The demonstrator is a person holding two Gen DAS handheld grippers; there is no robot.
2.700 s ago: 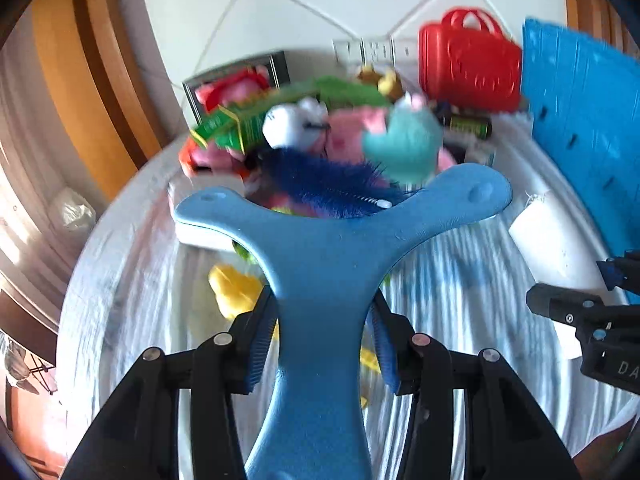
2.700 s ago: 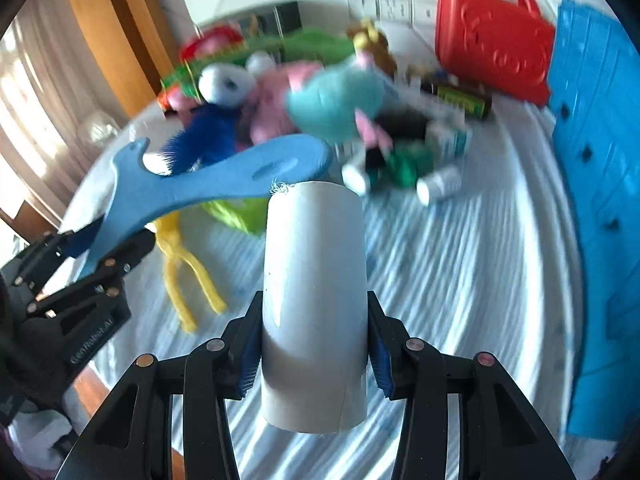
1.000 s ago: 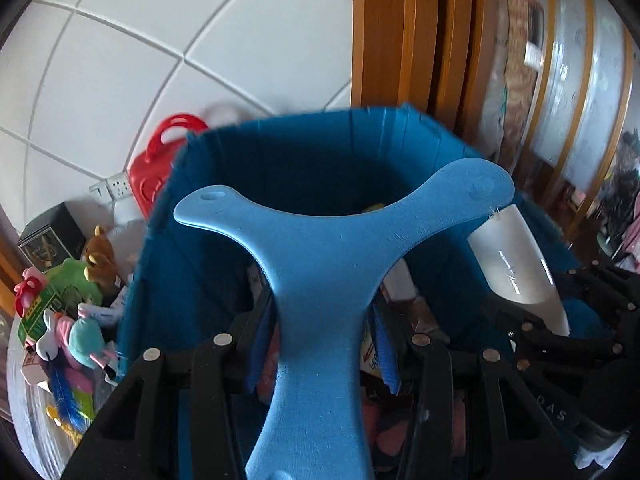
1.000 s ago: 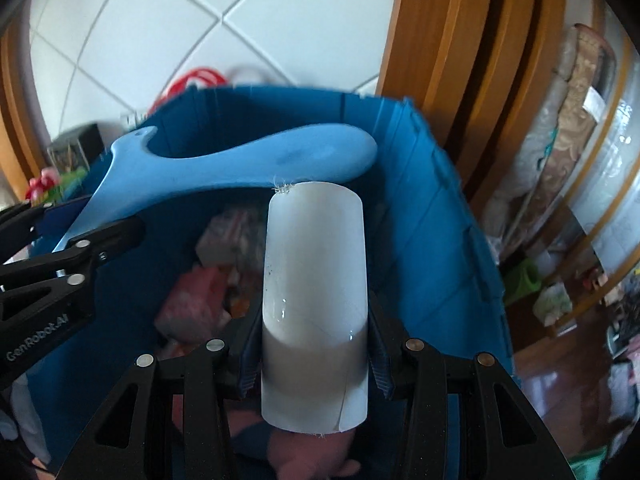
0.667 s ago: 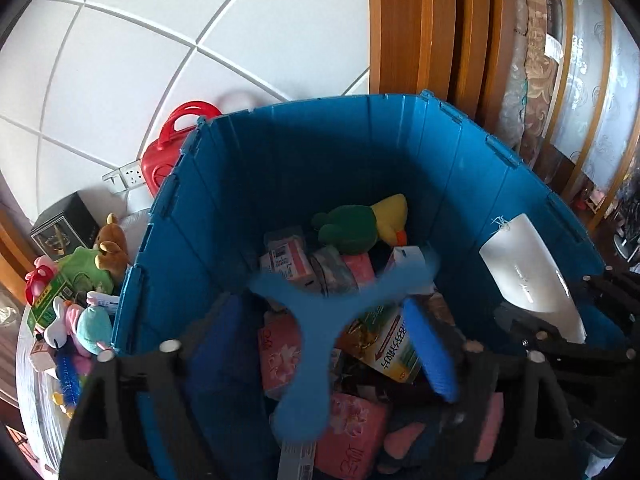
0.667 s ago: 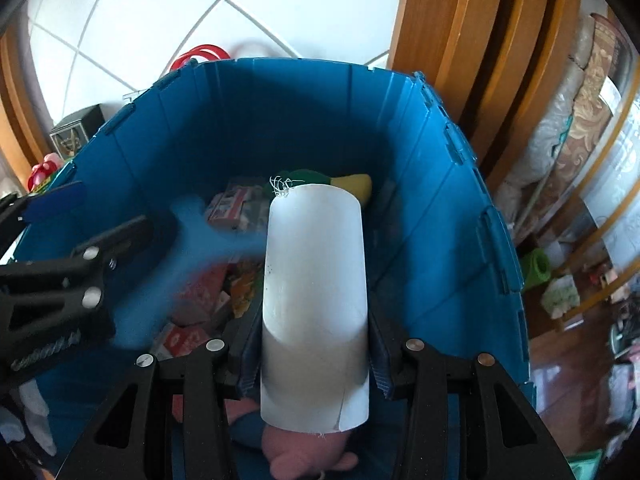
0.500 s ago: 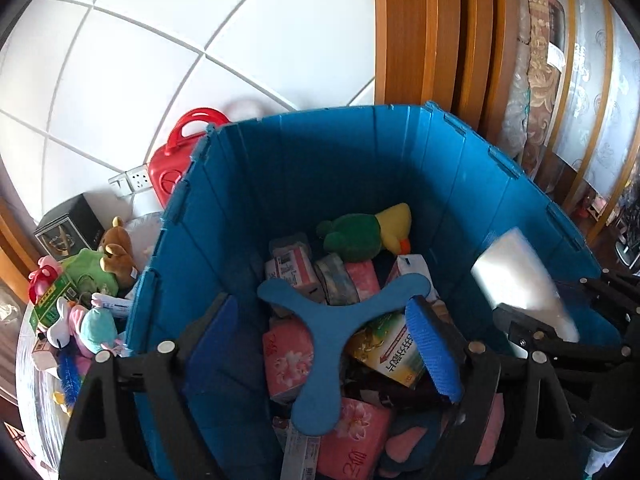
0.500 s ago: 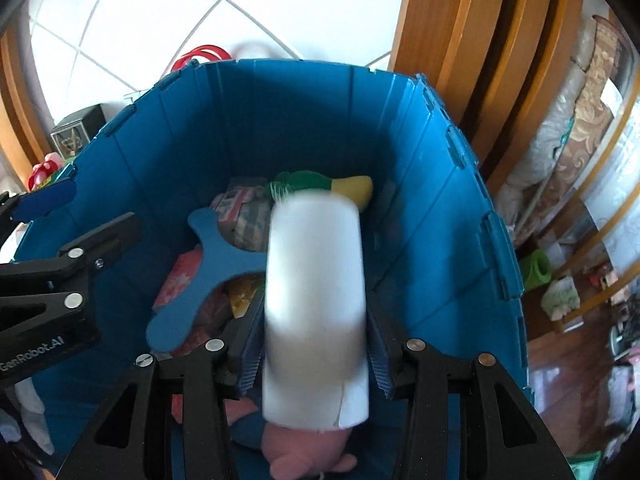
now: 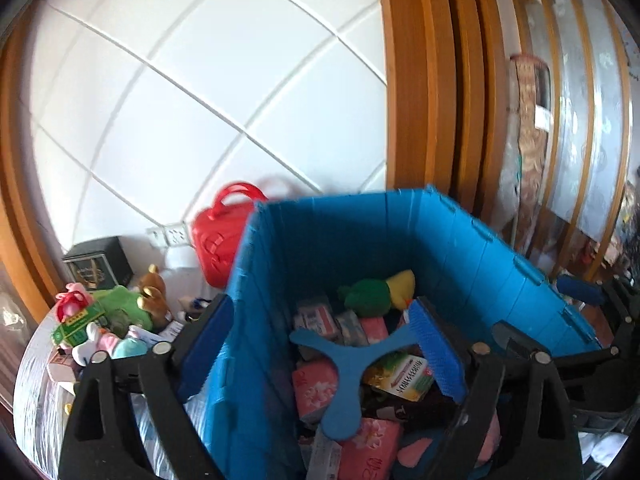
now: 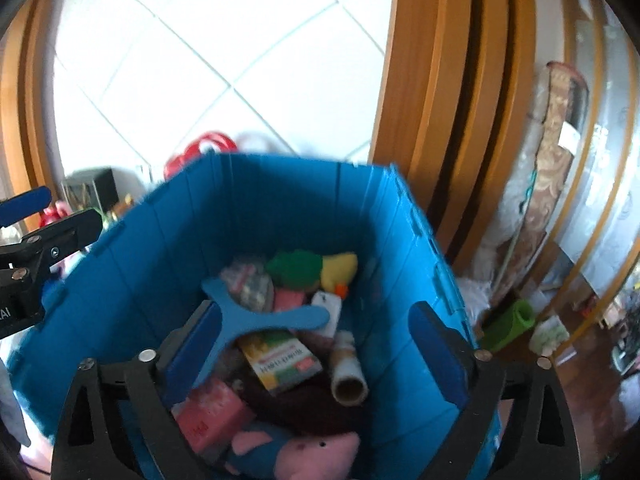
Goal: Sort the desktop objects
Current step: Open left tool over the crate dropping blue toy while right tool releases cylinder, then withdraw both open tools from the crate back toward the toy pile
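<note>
A blue three-armed boomerang (image 9: 352, 372) lies inside the blue bin (image 9: 472, 264) on top of boxes and soft toys; it also shows in the right wrist view (image 10: 256, 320). A white paper roll (image 10: 349, 372) lies in the bin (image 10: 168, 240) beside a yellow-green box. My left gripper (image 9: 324, 344) is open and empty above the bin's left wall. My right gripper (image 10: 316, 348) is open and empty over the bin.
On the table left of the bin are soft toys (image 9: 116, 320), a green box (image 9: 78, 320), a black box (image 9: 98, 268) and a red case (image 9: 224, 236) by the tiled wall. A wooden door frame (image 9: 432, 80) stands behind the bin.
Both grippers carried their items from the table to over the bin. The left one opened and the boomerang fell in, then the right one opened and the white roll fell in.
</note>
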